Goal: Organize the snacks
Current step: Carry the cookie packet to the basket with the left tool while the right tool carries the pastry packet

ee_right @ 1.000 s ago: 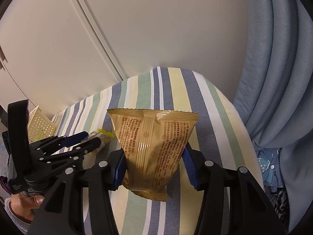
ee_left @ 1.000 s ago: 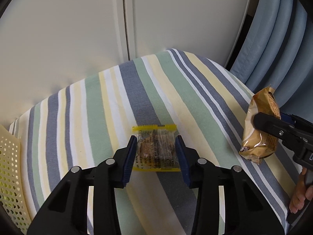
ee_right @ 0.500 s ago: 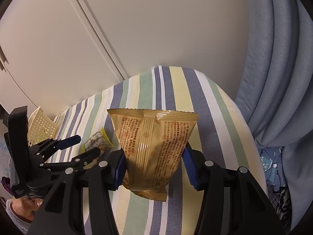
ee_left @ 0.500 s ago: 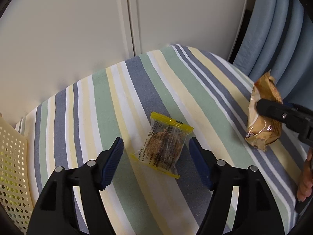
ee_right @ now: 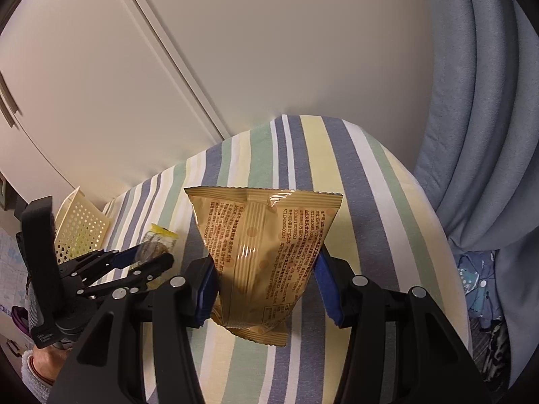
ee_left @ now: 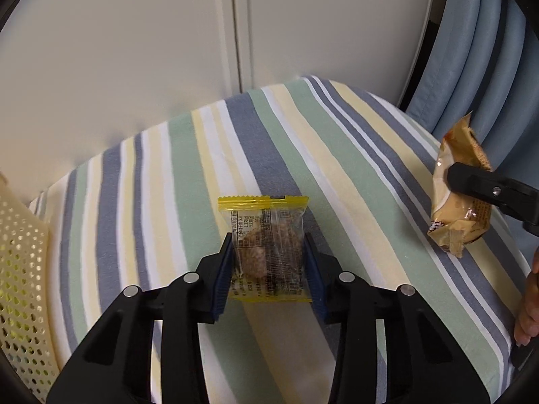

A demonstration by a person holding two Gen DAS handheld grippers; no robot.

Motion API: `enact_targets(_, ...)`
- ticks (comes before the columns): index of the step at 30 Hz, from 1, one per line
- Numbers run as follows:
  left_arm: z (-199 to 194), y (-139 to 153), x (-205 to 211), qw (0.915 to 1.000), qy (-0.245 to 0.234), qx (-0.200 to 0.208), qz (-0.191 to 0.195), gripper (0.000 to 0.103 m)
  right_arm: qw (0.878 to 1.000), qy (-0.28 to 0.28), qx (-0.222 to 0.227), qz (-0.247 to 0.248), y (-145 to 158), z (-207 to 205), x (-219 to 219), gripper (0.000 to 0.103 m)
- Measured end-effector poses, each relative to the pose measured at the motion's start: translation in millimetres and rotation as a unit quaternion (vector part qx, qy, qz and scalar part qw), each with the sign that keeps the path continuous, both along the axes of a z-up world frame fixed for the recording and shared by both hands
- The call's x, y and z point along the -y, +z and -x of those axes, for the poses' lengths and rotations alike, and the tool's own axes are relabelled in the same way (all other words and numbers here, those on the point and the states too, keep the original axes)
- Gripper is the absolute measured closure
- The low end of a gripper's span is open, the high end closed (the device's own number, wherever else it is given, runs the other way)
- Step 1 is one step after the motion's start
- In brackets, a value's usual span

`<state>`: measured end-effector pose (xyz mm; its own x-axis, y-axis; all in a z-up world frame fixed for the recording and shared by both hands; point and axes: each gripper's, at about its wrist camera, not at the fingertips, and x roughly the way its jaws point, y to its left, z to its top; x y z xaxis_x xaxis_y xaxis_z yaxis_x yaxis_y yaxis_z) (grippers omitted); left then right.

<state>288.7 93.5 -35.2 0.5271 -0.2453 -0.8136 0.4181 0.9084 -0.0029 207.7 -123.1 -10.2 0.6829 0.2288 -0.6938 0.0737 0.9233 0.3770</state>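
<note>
A clear snack packet with yellow ends (ee_left: 267, 249) is pinched between the blue pads of my left gripper (ee_left: 268, 252), just over the striped cloth (ee_left: 175, 175); whether it rests on the cloth I cannot tell. The right wrist view shows the same packet (ee_right: 158, 240) in my left gripper (ee_right: 153, 257) from the side. My right gripper (ee_right: 266, 276) is shut on a golden snack bag (ee_right: 266, 245) and holds it upright above the cloth. From the left wrist view that golden bag (ee_left: 454, 202) hangs at the far right, clamped by a black finger (ee_left: 485, 188).
A cream perforated basket (ee_left: 20, 269) stands at the left edge of the cloth, also visible as the basket (ee_right: 81, 232) behind my left gripper. White cupboard doors (ee_left: 235, 33) rise behind. Blue padded folds (ee_right: 488, 134) line the right side. A person's hand (ee_left: 529, 303) shows at the right.
Half a second ago my left gripper stood wide open with the yellow-edged packet lying skewed on the cloth; now it is shut on the packet again. The right gripper and golden bag have barely moved.
</note>
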Motion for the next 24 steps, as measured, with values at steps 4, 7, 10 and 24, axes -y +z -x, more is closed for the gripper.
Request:
enact_targets(4, 19, 22, -20, 0.9994, 0.014, 0.028, 0.015, 0.063, 1.000, 0.014, 0.010, -0.016, 2, 2, -6, 0.052)
enact_targets(7, 36, 40, -39, 0.9980, 0.028, 0.051, 0.023, 0.063, 0.999, 0.025, 0.017, -0.028, 2, 3, -10, 0.052)
enact_targets(10, 54, 55, -58, 0.9960, 0.043, 0.073, 0.028, 0.063, 0.999, 0.033, 0.026, -0.029, 6, 5, -17, 0.052)
enact_targets(24, 115, 97, -151, 0.9796, 0.129, 0.151, 0.029, 0.063, 0.996, 0.064, 0.059, -0.026, 14, 13, -37, 0.052)
